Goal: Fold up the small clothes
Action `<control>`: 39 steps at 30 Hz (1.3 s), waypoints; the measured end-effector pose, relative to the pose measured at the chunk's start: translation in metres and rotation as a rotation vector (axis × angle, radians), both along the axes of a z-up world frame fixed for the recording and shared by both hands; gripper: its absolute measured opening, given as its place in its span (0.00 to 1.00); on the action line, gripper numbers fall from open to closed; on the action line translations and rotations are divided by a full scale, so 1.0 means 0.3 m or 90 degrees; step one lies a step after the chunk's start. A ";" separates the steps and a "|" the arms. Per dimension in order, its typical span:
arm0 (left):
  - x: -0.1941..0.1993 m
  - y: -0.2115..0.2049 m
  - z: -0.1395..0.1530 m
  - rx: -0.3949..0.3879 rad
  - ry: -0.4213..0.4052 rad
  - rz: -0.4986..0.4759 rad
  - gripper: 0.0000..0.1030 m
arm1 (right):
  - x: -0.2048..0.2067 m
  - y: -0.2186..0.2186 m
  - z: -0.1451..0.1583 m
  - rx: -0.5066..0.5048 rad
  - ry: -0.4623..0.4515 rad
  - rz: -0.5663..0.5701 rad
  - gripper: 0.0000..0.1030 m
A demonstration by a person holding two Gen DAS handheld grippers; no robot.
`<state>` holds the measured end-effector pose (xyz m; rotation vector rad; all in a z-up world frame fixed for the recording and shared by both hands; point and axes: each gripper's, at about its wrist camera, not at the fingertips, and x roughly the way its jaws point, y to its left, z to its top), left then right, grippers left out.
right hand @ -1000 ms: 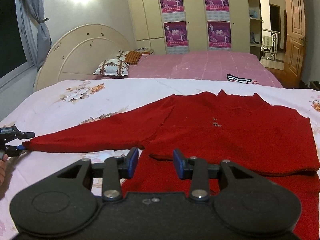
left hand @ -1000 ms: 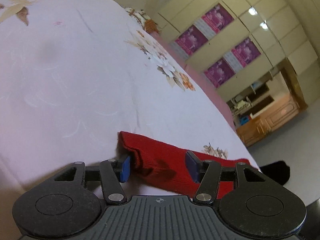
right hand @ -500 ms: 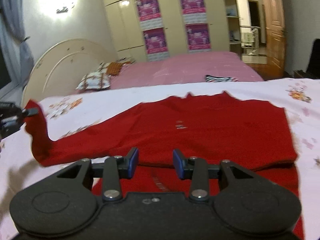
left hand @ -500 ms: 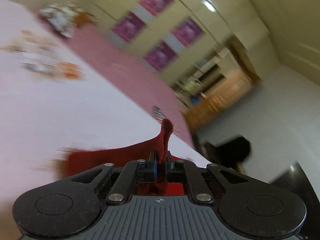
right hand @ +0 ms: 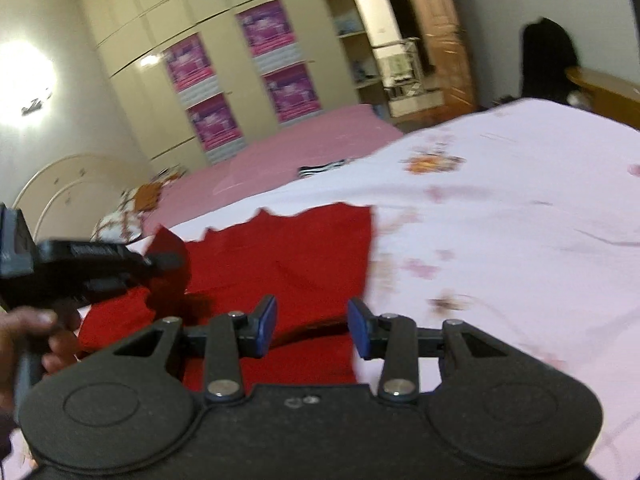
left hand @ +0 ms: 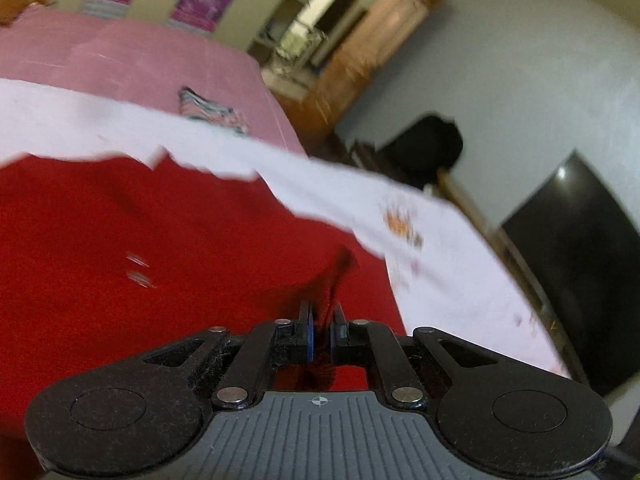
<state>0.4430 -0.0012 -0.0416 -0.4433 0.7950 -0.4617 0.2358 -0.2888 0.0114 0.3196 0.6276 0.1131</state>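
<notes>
Left wrist view shows the left gripper (left hand: 322,330) with its jaws pressed together on a fold of red fabric, the cuff end of the sweater's sleeve (left hand: 334,280), which sticks up between the blue pads. Below and ahead of it the red sweater (left hand: 160,240) lies spread flat on the bed (left hand: 440,264), whose white cover carries a faint flower print; the picture is blurred. From the right wrist view, the right gripper (right hand: 312,322) hangs just above the near edge of the sweater (right hand: 304,256) with its jaws standing apart and nothing between them. On the left side of that view the left gripper (right hand: 160,260) appears side-on, held in the person's hand (right hand: 44,332), with the sleeve end (right hand: 172,264) pinched at its tip and raised over the sweater's body. The sweater's right edge falls straight down the cover, with bare white bedding to the right of it. Farther back lies a second bed with a pink cover (right hand: 280,148), a small striped item (right hand: 324,168) resting on it, and a wardrobe (right hand: 224,92) with purple posters stands behind.
</notes>
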 end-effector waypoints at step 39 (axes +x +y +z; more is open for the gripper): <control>-0.264 0.504 -0.114 0.225 0.005 0.171 0.61 | 0.272 0.233 0.050 -0.075 -0.035 0.162 0.05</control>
